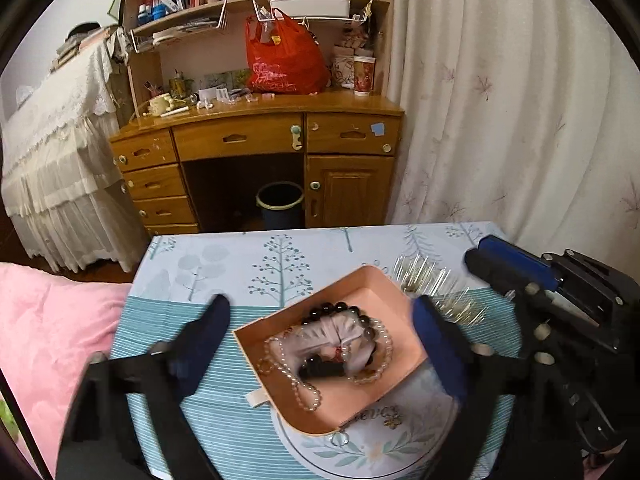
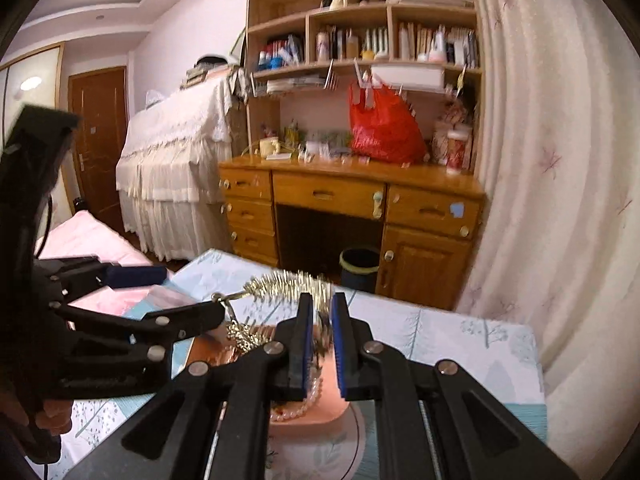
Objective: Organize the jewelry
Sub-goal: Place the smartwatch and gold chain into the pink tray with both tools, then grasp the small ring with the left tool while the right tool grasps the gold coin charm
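A pink tray (image 1: 384,292) sits on a round floral box (image 1: 372,440) on the table. It holds a dark bead bracelet (image 1: 332,307), clear bead bracelets (image 1: 288,364) and a white wrapped bundle (image 1: 340,332). My left gripper (image 1: 320,312) is open, its fingers on either side of the tray. My right gripper (image 2: 322,312) is nearly shut on a gold spiky necklace (image 2: 288,282), which hangs over the tray (image 2: 304,420). The necklace also shows in the left wrist view (image 1: 432,280), beside the right gripper's fingers (image 1: 508,256).
The table has a blue tree-print cloth (image 1: 240,264). A pink quilt (image 1: 44,328) lies at the left. Behind stand a wooden desk (image 1: 256,136) with a red bag (image 1: 284,60), a dark bin (image 1: 280,204) and a white curtain (image 1: 500,100).
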The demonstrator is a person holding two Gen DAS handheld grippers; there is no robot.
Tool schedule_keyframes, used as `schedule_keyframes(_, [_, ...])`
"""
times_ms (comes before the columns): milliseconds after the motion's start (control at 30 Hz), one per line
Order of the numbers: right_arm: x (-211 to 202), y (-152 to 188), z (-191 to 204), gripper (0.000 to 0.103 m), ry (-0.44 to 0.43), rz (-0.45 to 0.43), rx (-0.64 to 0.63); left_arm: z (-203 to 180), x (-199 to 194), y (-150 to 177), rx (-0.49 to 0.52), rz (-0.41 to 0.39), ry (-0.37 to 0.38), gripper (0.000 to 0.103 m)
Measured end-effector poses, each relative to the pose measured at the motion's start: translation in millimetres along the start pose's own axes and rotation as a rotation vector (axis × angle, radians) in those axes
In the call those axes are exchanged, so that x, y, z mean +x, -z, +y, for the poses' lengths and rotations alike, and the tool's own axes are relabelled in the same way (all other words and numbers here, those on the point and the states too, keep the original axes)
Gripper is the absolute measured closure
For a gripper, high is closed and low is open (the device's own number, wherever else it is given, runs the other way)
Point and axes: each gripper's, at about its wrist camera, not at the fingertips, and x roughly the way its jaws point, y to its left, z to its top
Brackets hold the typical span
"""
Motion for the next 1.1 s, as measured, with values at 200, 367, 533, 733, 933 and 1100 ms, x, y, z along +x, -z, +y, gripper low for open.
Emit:
schedule_keyframes(200, [-2, 5, -5, 0.064, -0.024, 0.015, 0.009, 6, 2, 3, -0.023, 0.019, 0.017, 0.011])
schedule_keyframes(367, [-5, 12, -6, 0.057, -0.036, 0.034, 0.007, 7, 5, 12, -0.032, 0.048, 0.006, 0.011])
schedule_keyframes(533, [-9, 30, -8, 0.056, -0.051, 0.097, 0.035, 11, 10, 40, -0.064, 0.123, 0.023, 0.011])
schedule_keyframes(733, [-16, 73, -4, 0.056, -0.069, 0.258, 0.036, 4, 10, 91, -0.067, 0.267, 0.084, 0.011])
schedule_keyframes(933, [-42, 117, 16, 0.056, -0.170, 0.393, -0.161, -23, -1, 133, 0.047, 0.364, 0.186, 0.011])
schedule_keyframes(1100, [-62, 144, 36, 0.056, -0.237, 0.412, -0.334, -45, -12, 152, 0.168, 0.367, 0.270, 0.011])
